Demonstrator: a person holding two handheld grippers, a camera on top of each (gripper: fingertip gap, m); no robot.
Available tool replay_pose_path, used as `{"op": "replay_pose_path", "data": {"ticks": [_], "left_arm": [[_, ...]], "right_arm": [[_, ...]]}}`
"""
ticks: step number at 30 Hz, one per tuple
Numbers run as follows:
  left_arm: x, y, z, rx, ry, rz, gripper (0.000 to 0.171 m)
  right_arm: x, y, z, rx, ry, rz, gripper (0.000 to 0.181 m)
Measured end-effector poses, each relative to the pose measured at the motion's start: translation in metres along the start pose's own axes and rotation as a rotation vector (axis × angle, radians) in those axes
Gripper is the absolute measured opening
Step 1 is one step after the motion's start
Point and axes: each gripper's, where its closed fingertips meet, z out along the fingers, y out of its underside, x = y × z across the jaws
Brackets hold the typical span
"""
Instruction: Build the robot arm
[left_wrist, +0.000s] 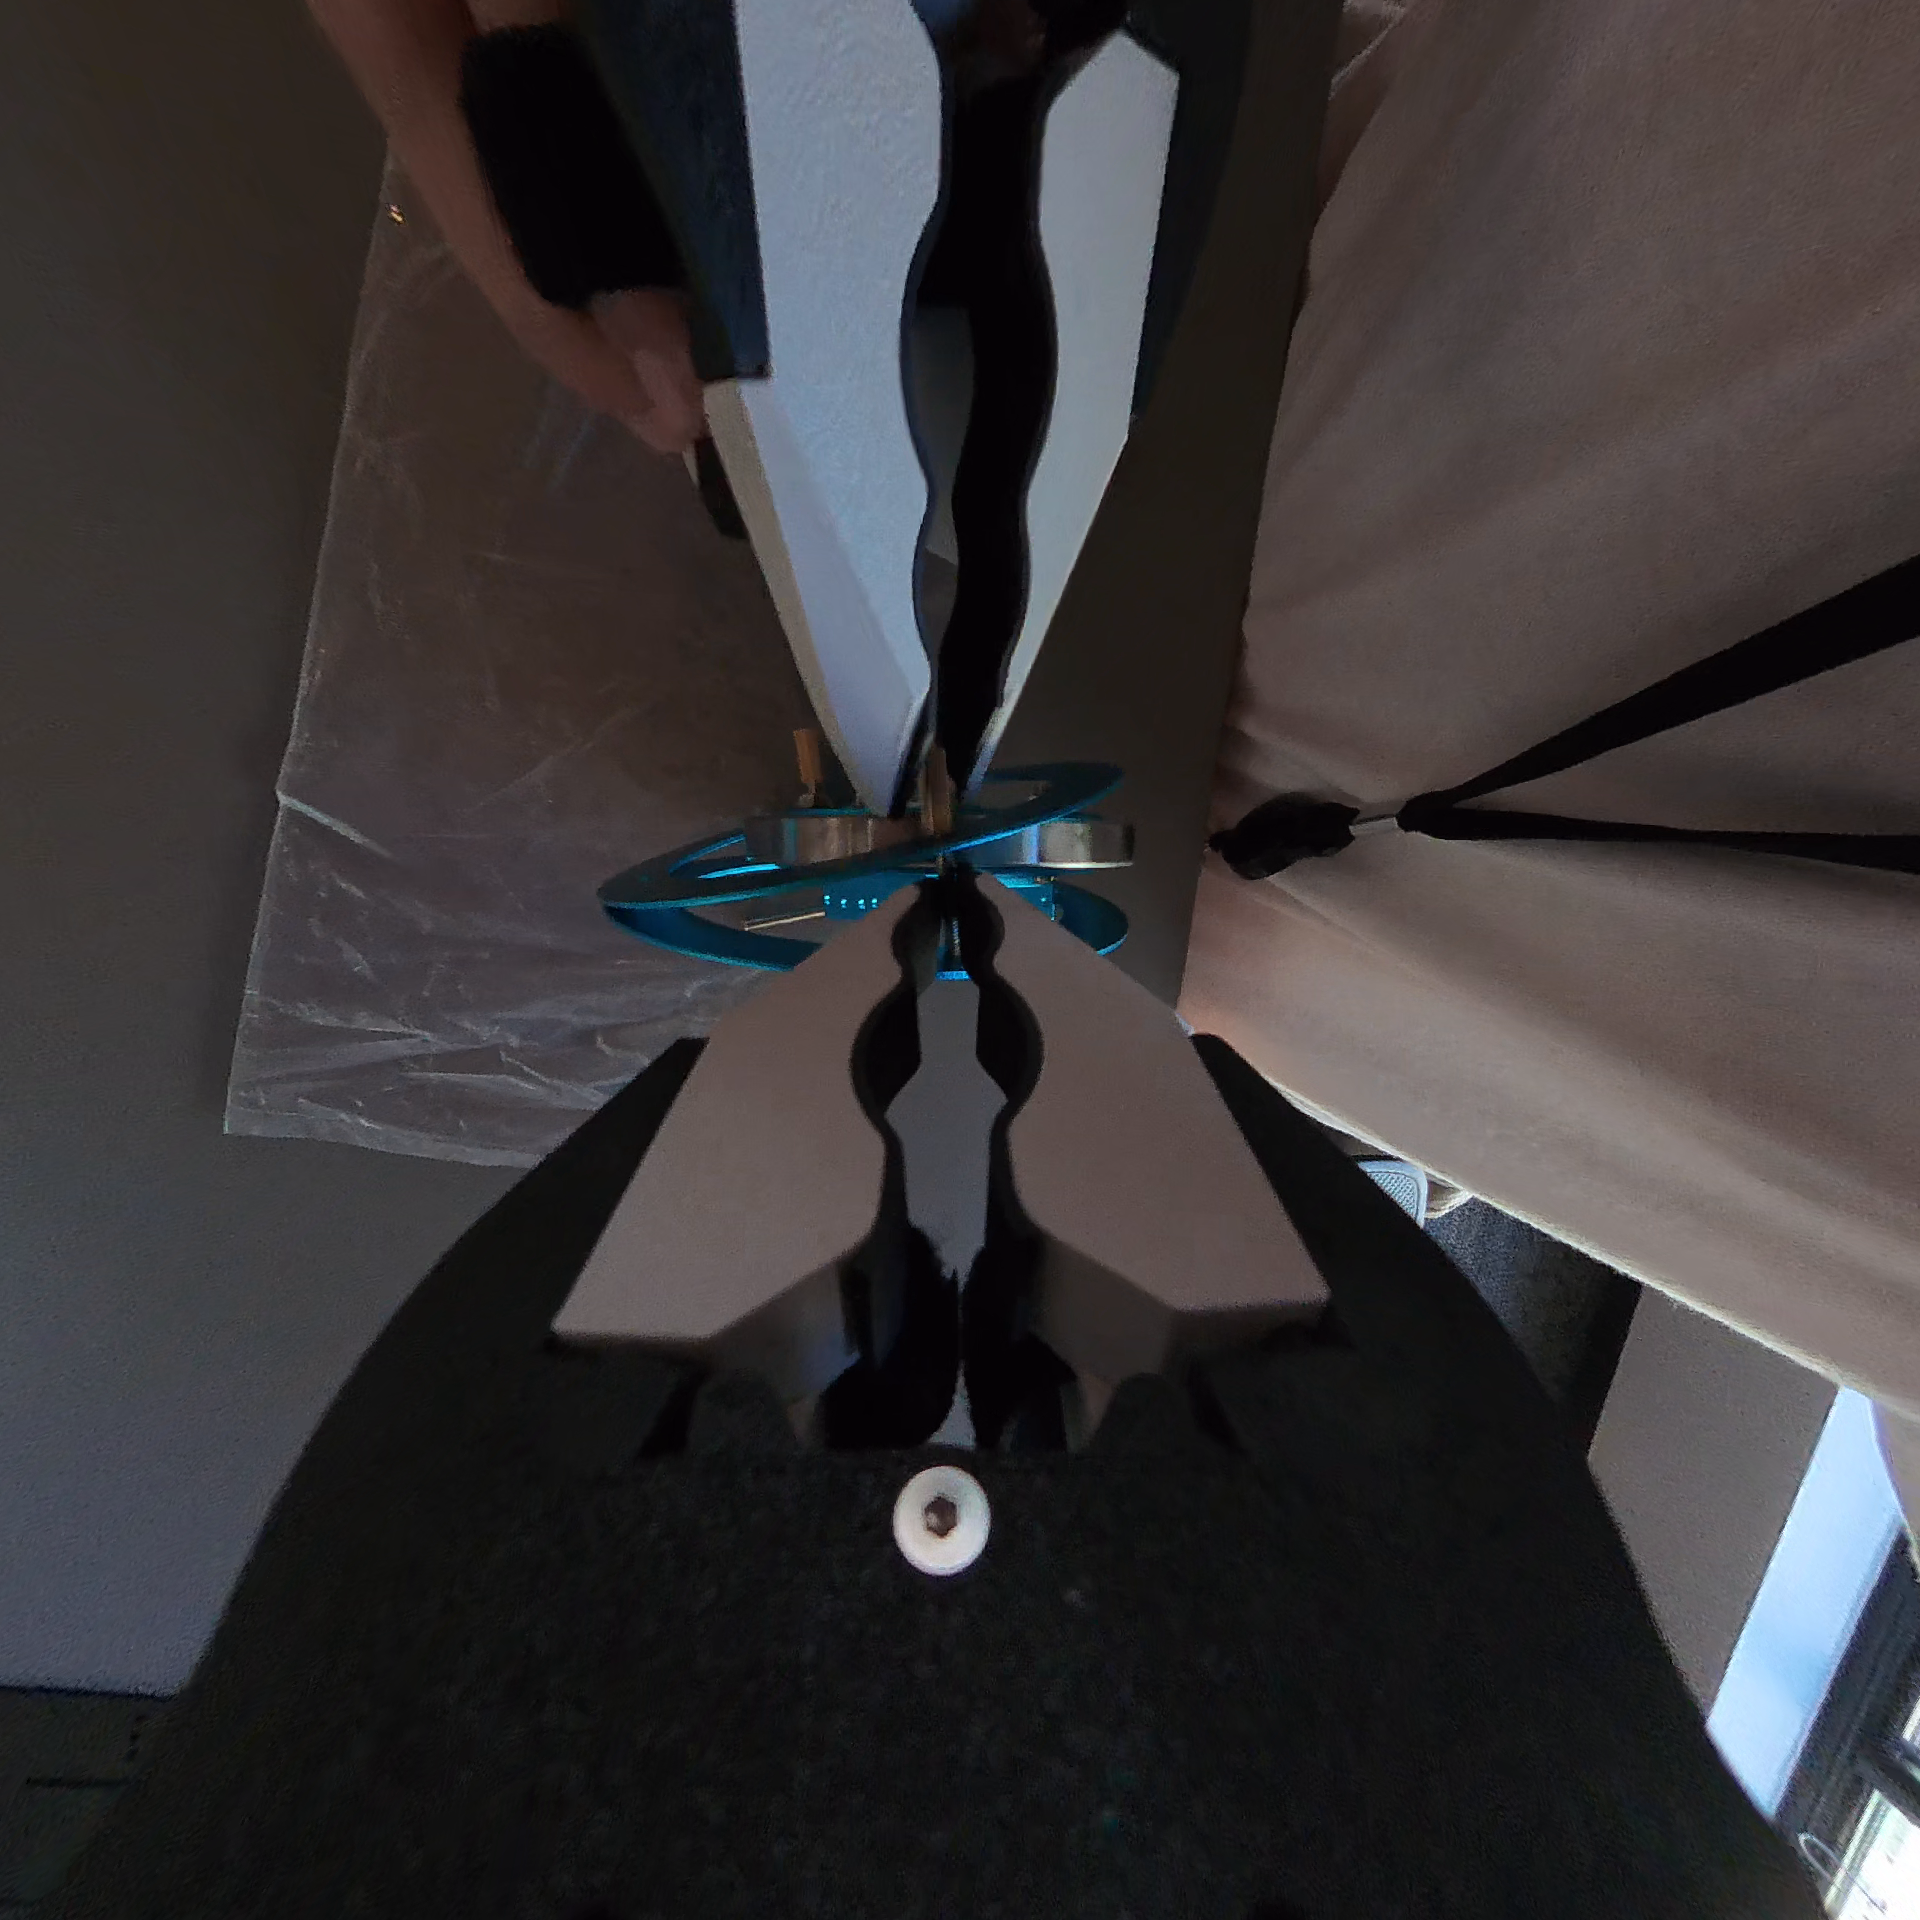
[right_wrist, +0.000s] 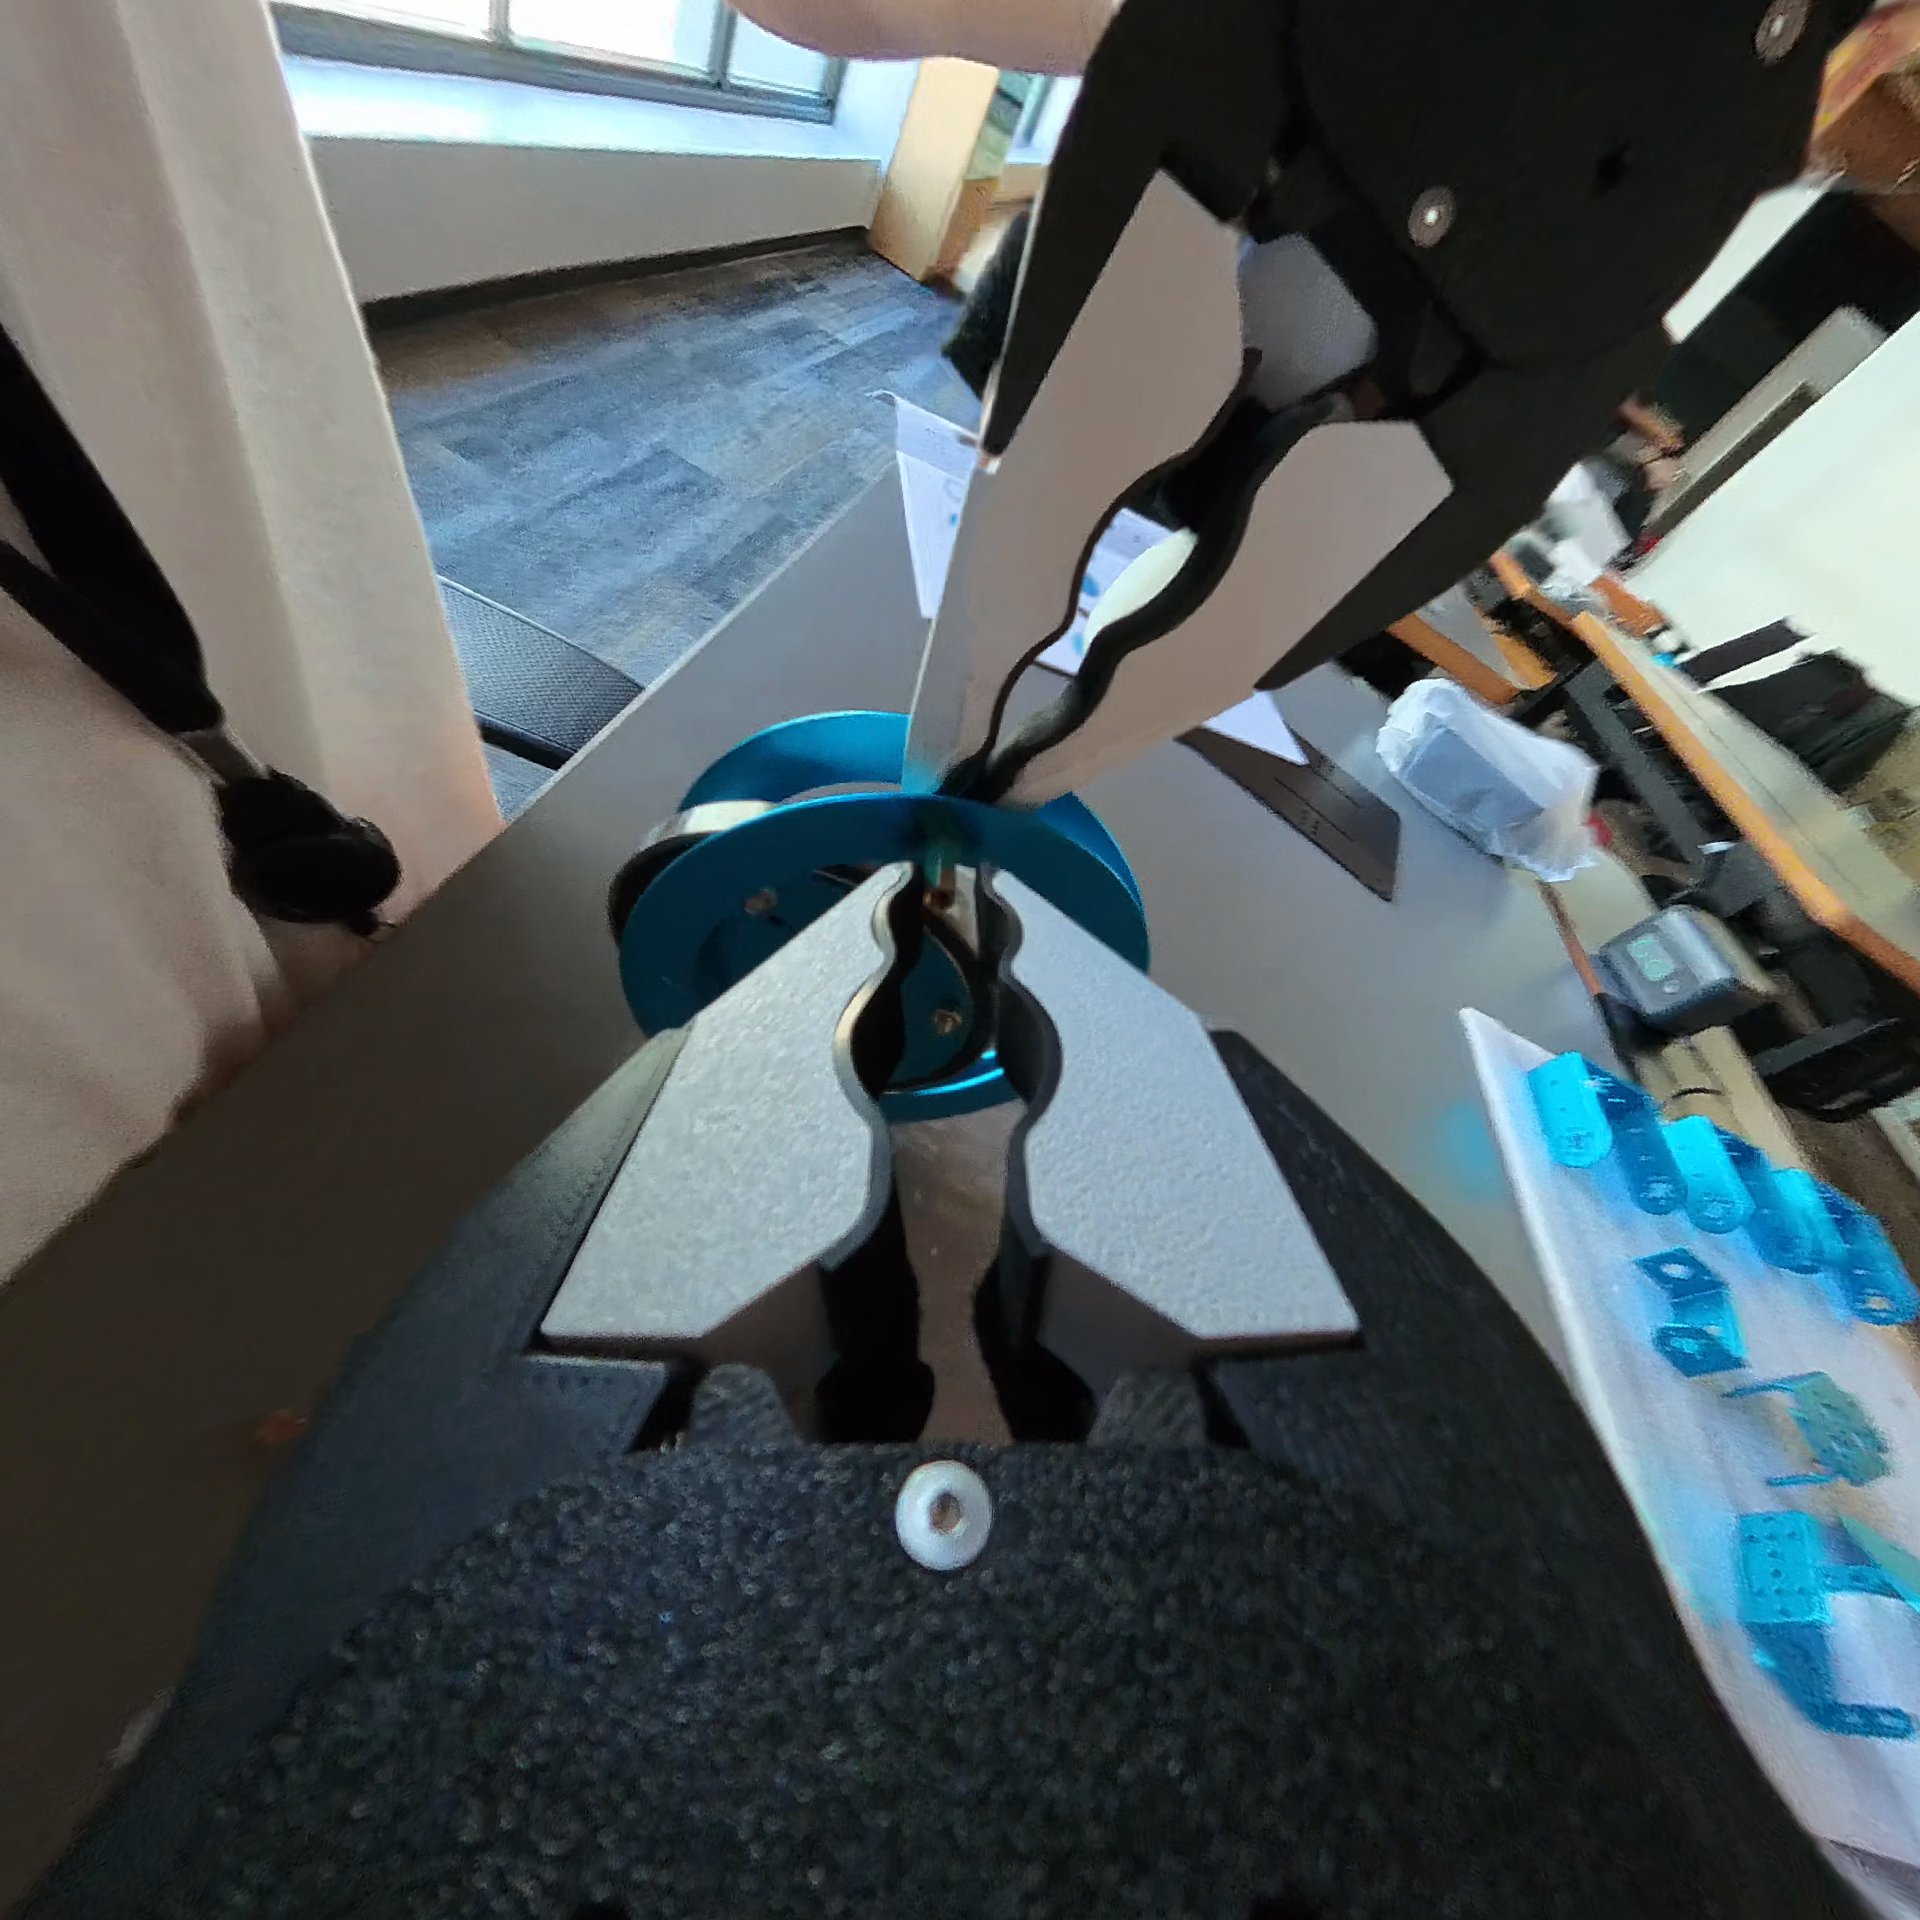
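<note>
1. The left gripper (left_wrist: 940, 904) has its fingers drawn nearly together, the tips pinched on a blue ring assembly (left_wrist: 727, 930) made of flat blue rings around a silver band, with small brass fittings.
2. In the left wrist view the assembly sits at the centre of the picture, above a grey table (left_wrist: 135, 935).
3. The right gripper (left_wrist: 925, 774) comes in from 12 o'clock in that view, its tips almost shut and meeting the same assembly from the opposite side.
4. A hand (left_wrist: 613, 353) shows at 11 o'clock beside the right gripper's body.
5. A clear plastic bag (left_wrist: 499, 831) lies flat on the table at 9 o'clock of the assembly.
6. A person's beige garment (left_wrist: 1558, 520) with a black strap (left_wrist: 1662, 686) fills the side at 2 to 3 o'clock.
7. In the right wrist view the right gripper (right_wrist: 951, 883) pinches the blue ring assembly (right_wrist: 727, 894) at its rim, and the left gripper (right_wrist: 971, 774) reaches down from 1 o'clock onto the same rim.
8. At 4 o'clock in that view a white sheet (right_wrist: 1621, 1455) carries a scatter of small blue brackets (right_wrist: 1704, 1174), blurred.
9. A wrapped bundle in clear plastic (right_wrist: 1486, 769) lies on the table at 2 o'clock, near a small grey device with a screen (right_wrist: 1662, 966).
</note>
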Motion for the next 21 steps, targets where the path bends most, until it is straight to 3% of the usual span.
{"op": "replay_pose_path", "data": {"ticks": [5, 14, 15, 17, 21], "left_arm": [[0.0, 0.001, 0.0, 0.02, 0.046, 0.0, 0.002], [0.004, 0.001, 0.0, 0.037, 0.125, -0.028, 0.002], [0.003, 0.001, 0.0, 0.041, 0.114, -0.023, 0.002], [-0.002, 0.0, -0.001, 0.045, 0.052, 0.003, 0.002], [-0.013, 0.0, -0.003, 0.047, -0.076, 0.038, 0.002]], "right_arm": [[0.001, -0.002, 0.001, 0.0, 0.121, -0.187, 0.004], [-0.001, -0.004, 0.003, 0.014, 0.115, -0.365, 0.004], [0.0, -0.004, 0.003, 0.015, 0.098, -0.331, 0.004], [0.004, -0.001, 0.002, -0.014, 0.032, -0.093, 0.004], [0.01, 0.003, 0.003, -0.041, -0.153, 0.647, 0.004]]}}
